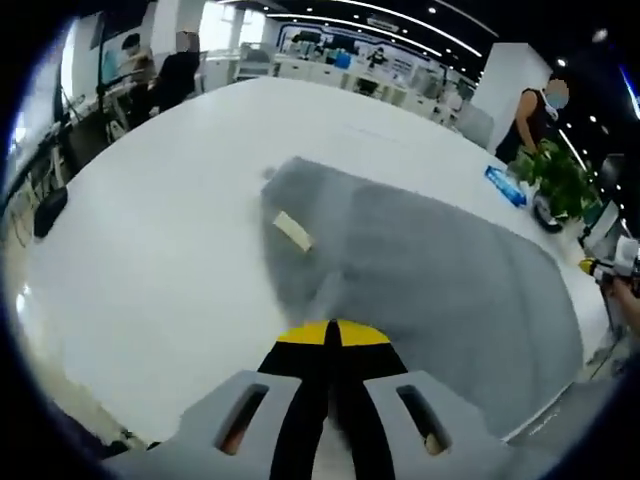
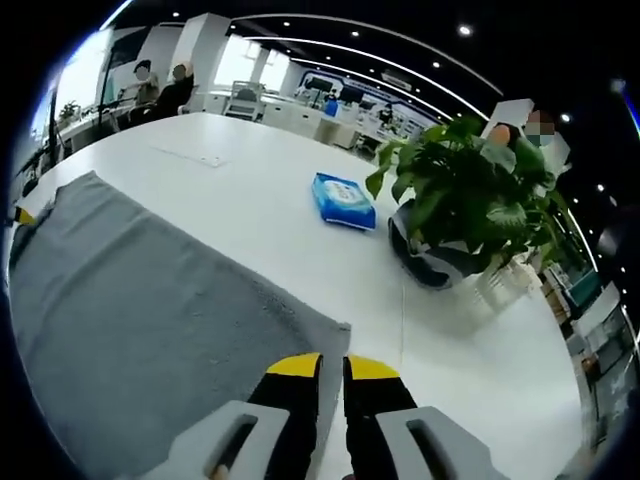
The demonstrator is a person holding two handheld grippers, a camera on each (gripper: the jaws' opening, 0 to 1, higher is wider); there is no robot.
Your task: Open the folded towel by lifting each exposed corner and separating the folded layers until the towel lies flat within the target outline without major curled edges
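A grey towel [image 1: 430,280] lies spread on the white table [image 1: 160,220], with a pale label [image 1: 293,231] near its left edge. My left gripper [image 1: 330,335] has its yellow-tipped jaws pressed together at the towel's near corner, and the cloth runs right up to them. In the right gripper view the grey towel [image 2: 140,320] stretches away to the left. My right gripper [image 2: 333,366] sits at its near corner with the jaws almost together and the towel's edge running in between them. The left gripper [image 2: 20,215] peeks in at the towel's far corner.
A potted plant [image 2: 450,200] stands on the table to the right of the towel, with a blue packet [image 2: 343,200] beside it. The white table [image 2: 480,370] ends close by on the right. People stand and sit at desks beyond the table.
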